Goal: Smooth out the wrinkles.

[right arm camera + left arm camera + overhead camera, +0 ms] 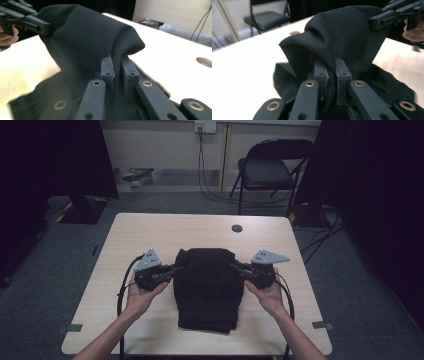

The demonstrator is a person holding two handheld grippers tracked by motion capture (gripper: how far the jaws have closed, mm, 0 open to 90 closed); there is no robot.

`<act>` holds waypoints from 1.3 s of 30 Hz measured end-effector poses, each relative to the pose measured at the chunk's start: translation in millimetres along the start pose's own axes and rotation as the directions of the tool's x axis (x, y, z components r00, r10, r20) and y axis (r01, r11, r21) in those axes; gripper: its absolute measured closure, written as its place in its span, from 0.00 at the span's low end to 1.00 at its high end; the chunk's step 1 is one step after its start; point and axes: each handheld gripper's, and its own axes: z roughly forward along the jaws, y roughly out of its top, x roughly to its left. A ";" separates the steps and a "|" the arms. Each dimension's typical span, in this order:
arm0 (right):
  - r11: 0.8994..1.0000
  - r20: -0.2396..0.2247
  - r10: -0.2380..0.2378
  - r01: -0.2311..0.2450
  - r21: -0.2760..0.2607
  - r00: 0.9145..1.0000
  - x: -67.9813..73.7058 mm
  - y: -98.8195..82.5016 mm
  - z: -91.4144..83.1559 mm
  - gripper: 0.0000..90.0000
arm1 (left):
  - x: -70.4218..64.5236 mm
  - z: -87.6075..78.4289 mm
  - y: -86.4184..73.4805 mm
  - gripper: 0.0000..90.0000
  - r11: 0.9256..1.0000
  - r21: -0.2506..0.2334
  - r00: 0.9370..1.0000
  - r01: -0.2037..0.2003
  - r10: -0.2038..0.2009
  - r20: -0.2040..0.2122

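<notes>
A black folded garment (pixel 206 287) lies in the middle of the light wooden table (pixel 150 227). Its far part is lifted and held taut between the two grippers. My left gripper (pixel 176 268) grips the cloth's left edge; in the left gripper view the black cloth (pixel 342 32) is pinched between the two jaws, left gripper (pixel 331 65) shut on it. My right gripper (pixel 234 266) holds the right edge; in the right gripper view the cloth (pixel 85 37) drapes over the nearly closed jaws of the right gripper (pixel 117 62). Each view shows the other gripper clamped on the far edge.
A round cable hole (pixel 236 228) sits near the table's far edge. A black folding chair (pixel 267 170) stands behind the table, with cables (pixel 202 180) on the floor. Dark curtains flank both sides. Tape marks (pixel 74 327) lie by the near corners.
</notes>
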 end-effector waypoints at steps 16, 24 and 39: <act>0.992 -0.062 -0.002 0.010 0.128 0.998 36.1 -57.5 -30.7 0.77 | -21.5 -20.4 -25.4 0.75 0.999 0.027 0.998 0.025 -0.027 0.064; 0.999 -0.060 -0.008 0.010 0.037 0.998 35.3 -31.5 -30.3 0.69 | -17.4 10.2 -26.4 0.69 0.991 0.135 0.999 -0.008 0.002 0.042; 0.964 -0.070 -0.016 0.034 0.264 0.997 39.8 -70.1 0.0 0.57 | -24.0 -1.7 -42.5 0.90 0.978 0.205 0.991 0.028 -0.053 0.119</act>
